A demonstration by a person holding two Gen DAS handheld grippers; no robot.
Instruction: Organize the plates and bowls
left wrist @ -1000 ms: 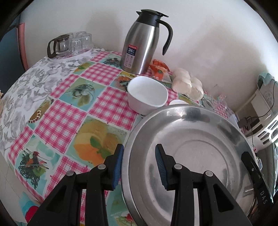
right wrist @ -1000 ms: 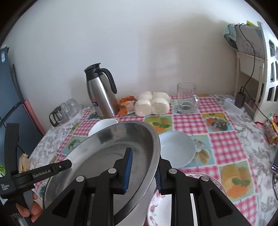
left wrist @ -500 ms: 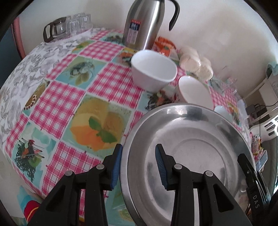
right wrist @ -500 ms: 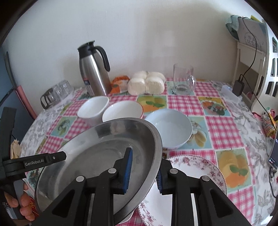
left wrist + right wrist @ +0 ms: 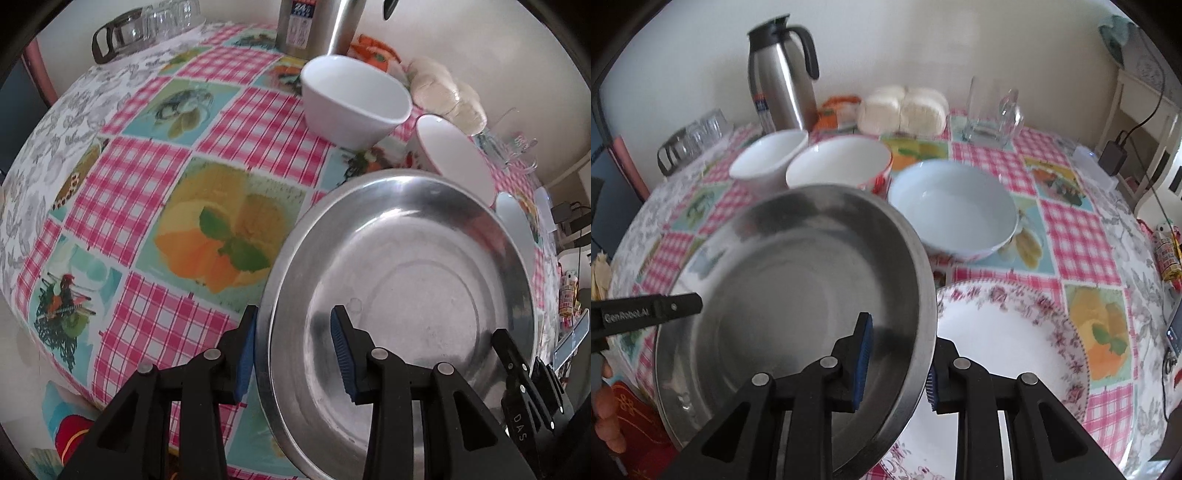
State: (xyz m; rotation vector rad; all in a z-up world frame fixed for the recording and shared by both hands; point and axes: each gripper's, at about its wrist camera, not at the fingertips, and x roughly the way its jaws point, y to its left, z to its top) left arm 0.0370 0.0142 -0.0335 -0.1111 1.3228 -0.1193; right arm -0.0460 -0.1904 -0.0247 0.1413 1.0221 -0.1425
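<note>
A large steel basin (image 5: 406,291) (image 5: 798,291) is held over the checkered table by both grippers. My left gripper (image 5: 293,350) is shut on its left rim. My right gripper (image 5: 897,363) is shut on its right rim. A floral plate (image 5: 1008,343) lies to the right of the basin, partly under its rim. Beyond stand a pale blue bowl (image 5: 953,206), a white bowl with red trim (image 5: 842,166) and a white bowl (image 5: 768,158) (image 5: 351,99).
A steel thermos (image 5: 779,74), wrapped buns (image 5: 905,110), a glass mug (image 5: 990,110) and a tray of glasses (image 5: 690,140) stand along the wall. A shelf with cables (image 5: 1145,110) is at the right. The table's left edge (image 5: 22,229) is close.
Both grippers moved forward over the table and lower with the basin; the bowls and plate came closer and into fuller view.
</note>
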